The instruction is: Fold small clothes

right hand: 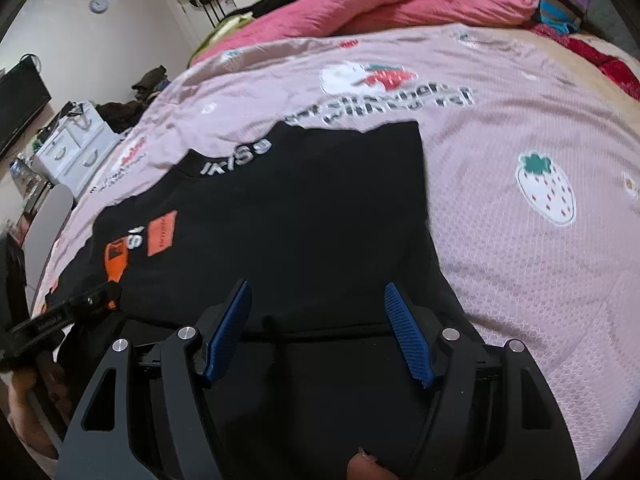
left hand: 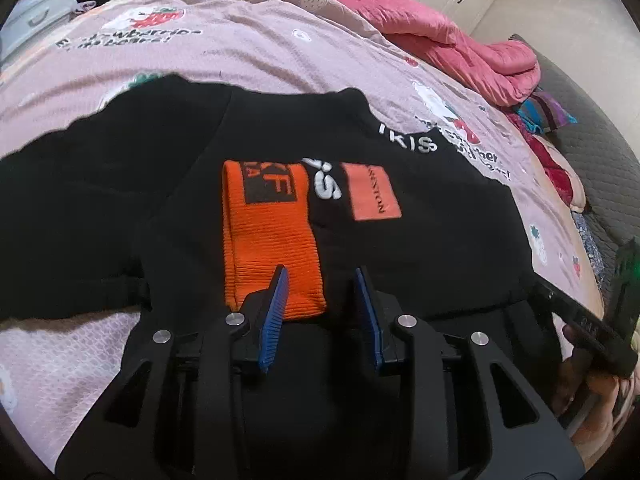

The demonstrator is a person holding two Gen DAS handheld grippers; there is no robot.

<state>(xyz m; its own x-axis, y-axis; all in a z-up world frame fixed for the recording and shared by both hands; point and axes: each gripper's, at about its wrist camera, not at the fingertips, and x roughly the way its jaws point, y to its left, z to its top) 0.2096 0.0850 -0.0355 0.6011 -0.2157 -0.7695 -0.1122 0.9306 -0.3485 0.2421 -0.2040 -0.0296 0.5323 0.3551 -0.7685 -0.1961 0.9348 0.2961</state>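
A black garment [left hand: 420,256] with white lettering and orange patches lies flat on the pink bedsheet [left hand: 248,52]. An orange ribbed cuff [left hand: 268,240] rests on its middle. My left gripper [left hand: 320,276] is open at the garment's near edge, its left finger over the cuff's near end. The garment also shows in the right wrist view [right hand: 300,216]. My right gripper [right hand: 318,292] is open over the garment's near right part, close to its hem. The left gripper [right hand: 92,300] shows at the left of that view by the cuff [right hand: 116,260].
A crumpled pink quilt [left hand: 460,40] lies along the far side of the bed, with a striped cloth [left hand: 544,110] beside it. White drawers [right hand: 76,148] and a dark screen [right hand: 20,100] stand beyond the bed's left end.
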